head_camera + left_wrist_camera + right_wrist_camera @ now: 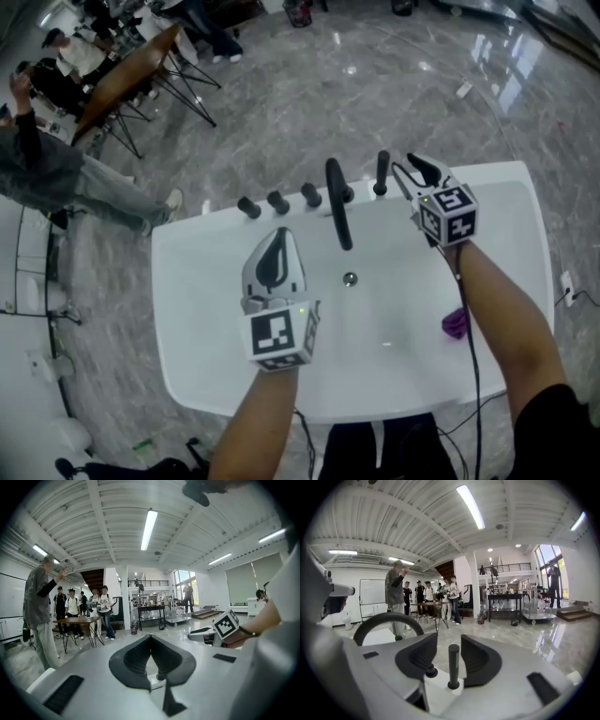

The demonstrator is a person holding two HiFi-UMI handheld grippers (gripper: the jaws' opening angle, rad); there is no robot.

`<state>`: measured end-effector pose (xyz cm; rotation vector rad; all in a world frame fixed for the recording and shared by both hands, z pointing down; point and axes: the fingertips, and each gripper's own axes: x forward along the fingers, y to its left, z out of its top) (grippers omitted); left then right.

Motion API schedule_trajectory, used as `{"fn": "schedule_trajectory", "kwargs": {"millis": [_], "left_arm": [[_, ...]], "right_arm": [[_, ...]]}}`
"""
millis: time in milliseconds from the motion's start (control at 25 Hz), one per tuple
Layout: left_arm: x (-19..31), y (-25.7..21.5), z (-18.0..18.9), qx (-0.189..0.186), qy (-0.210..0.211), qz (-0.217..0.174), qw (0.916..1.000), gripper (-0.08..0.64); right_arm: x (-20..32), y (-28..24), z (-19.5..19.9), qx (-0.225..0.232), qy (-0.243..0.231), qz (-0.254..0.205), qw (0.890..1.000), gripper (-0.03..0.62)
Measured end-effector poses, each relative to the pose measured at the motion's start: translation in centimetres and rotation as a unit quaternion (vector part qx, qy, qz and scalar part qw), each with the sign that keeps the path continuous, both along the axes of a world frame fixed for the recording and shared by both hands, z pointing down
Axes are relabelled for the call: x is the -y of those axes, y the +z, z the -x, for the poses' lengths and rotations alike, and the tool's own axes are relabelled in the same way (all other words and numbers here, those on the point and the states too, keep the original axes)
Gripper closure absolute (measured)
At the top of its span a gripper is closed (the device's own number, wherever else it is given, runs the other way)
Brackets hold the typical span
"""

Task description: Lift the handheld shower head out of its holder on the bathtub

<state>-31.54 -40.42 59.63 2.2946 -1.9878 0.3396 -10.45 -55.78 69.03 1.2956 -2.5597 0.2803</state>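
Observation:
The handheld shower head (382,174) is a black upright stick in its holder on the far rim of the white bathtub (187,281). My right gripper (412,172) is open just right of it. In the right gripper view the shower head (453,665) stands in the gap ahead of the right gripper (449,641), and neither pad touches it. My left gripper (278,239) is shut and holds nothing. It hangs over the tub, short of the black knobs (278,201). In the left gripper view the left gripper (150,638) has its tips together, with a knob (161,676) behind them.
A black arched spout (336,202) rises between the knobs and the shower head. A drain (350,278) and a purple object (455,323) lie inside the tub. People, a wooden table (131,70) and chairs occupy the marble floor at the far left.

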Motion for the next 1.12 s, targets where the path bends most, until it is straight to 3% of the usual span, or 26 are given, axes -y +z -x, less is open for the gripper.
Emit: {"fn": "schedule_trajectory", "kwargs": {"millis": [200,360,680,920,1120], "left_arm": [[0.0,0.1,0.1,-0.017,-0.013,-0.008,0.9998,0.551],[-0.6,1.5,-0.5,-0.032,-0.016,0.014,0.9993,0.551],[-1.4,3.5,-0.1,-0.016,-0.009,0.015,0.9997,0.551],[0.6,5.2,0.9,-0.013,-0.015,0.010,0.9998,0.551],[3.0,6.9,0.5,-0.005,-0.002,0.021,0.9998,0.551]], "right_arm": [[1.3,4.3,0.5,-0.014,0.006,0.031,0.999,0.403],[2.2,7.0,1.4,-0.022,0.008,0.041,0.999,0.393],[3.5,10.4,2.0,-0.021,0.026,0.036,0.999,0.374],[4.6,10.6,2.7,0.009,0.034,0.022,0.999,0.374],[5.0,10.9,3.0,0.007,0.022,0.012,1.000,0.374]]}}
